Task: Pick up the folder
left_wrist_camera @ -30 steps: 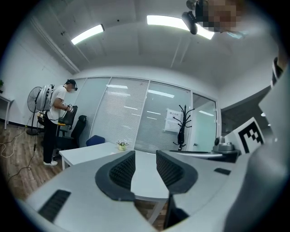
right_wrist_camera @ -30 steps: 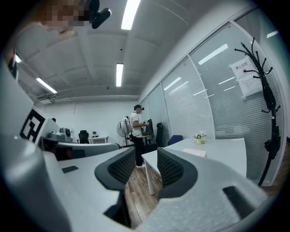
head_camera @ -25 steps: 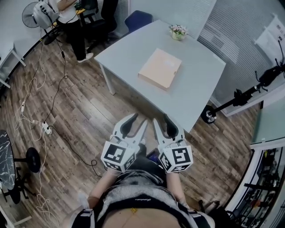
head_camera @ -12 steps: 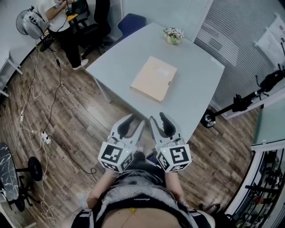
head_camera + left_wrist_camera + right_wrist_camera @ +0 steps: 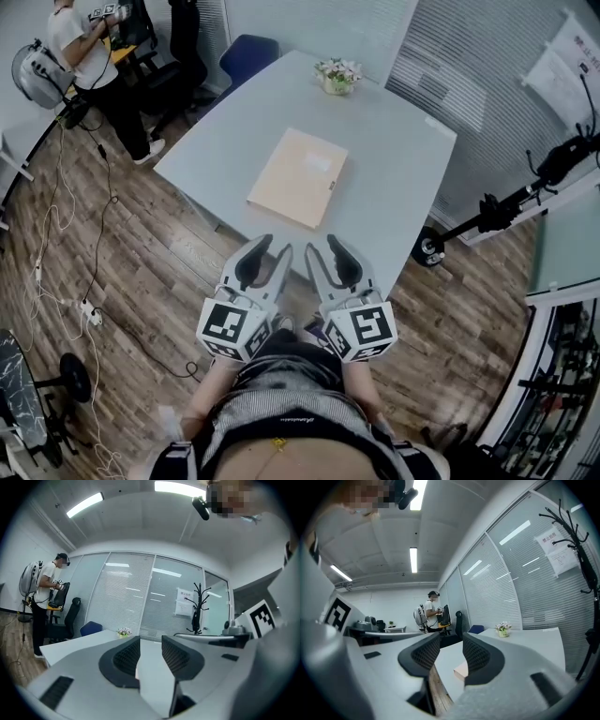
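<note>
A tan folder (image 5: 298,176) lies flat near the middle of the pale grey table (image 5: 403,159). In the head view both grippers are held level side by side, short of the table's near edge. My left gripper (image 5: 274,247) is open with nothing between its pads. My right gripper (image 5: 323,247) is open and empty too. In the right gripper view a corner of the folder (image 5: 461,670) shows on the table beyond the right gripper (image 5: 451,644). In the left gripper view the left gripper (image 5: 151,641) points across the table top (image 5: 84,644).
A small flower pot (image 5: 337,75) stands at the table's far edge, with a blue chair (image 5: 246,54) behind it. A person (image 5: 89,56) stands at the far left. Cables and a power strip (image 5: 89,312) lie on the wood floor. A black stand (image 5: 497,211) is at the right.
Both grippers have advanced together toward the table. The table and folder now sit closer and more central in the head view. The jaws have not changed.
</note>
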`<state>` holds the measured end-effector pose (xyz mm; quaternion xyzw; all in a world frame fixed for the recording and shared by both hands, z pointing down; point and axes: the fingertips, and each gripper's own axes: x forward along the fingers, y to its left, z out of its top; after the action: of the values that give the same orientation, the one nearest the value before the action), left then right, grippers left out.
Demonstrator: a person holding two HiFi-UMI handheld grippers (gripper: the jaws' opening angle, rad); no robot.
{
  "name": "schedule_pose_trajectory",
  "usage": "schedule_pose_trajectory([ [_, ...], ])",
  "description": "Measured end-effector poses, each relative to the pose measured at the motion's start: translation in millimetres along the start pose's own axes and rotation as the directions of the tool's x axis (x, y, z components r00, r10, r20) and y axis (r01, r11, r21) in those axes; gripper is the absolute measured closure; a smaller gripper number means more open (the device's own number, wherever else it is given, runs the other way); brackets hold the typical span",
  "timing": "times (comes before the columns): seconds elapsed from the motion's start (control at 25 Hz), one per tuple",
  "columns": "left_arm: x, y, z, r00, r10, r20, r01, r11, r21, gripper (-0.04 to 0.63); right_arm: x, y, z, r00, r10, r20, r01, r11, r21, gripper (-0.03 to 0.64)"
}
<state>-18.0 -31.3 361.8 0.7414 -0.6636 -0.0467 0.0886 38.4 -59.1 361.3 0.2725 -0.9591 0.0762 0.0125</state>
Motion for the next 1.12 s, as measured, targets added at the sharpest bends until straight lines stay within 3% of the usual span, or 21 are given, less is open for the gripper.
schedule_pose_trajectory([
  [0.52, 77, 17, 4, 0.988, -0.155, -0.017, 0.155, 0.988, -0.018, 0.472, 36, -56, -5, 0.983, -0.184, 0.003, 0.184, 0.983, 0.017, 0.463],
  [1.12, 190, 92, 17, 0.928, -0.362, -0.083, 0.362, 0.932, -0.017, 0.472, 150, -109, 0, 0.929, -0.37, -0.011, 0.371, 0.928, 0.044, 0.463],
])
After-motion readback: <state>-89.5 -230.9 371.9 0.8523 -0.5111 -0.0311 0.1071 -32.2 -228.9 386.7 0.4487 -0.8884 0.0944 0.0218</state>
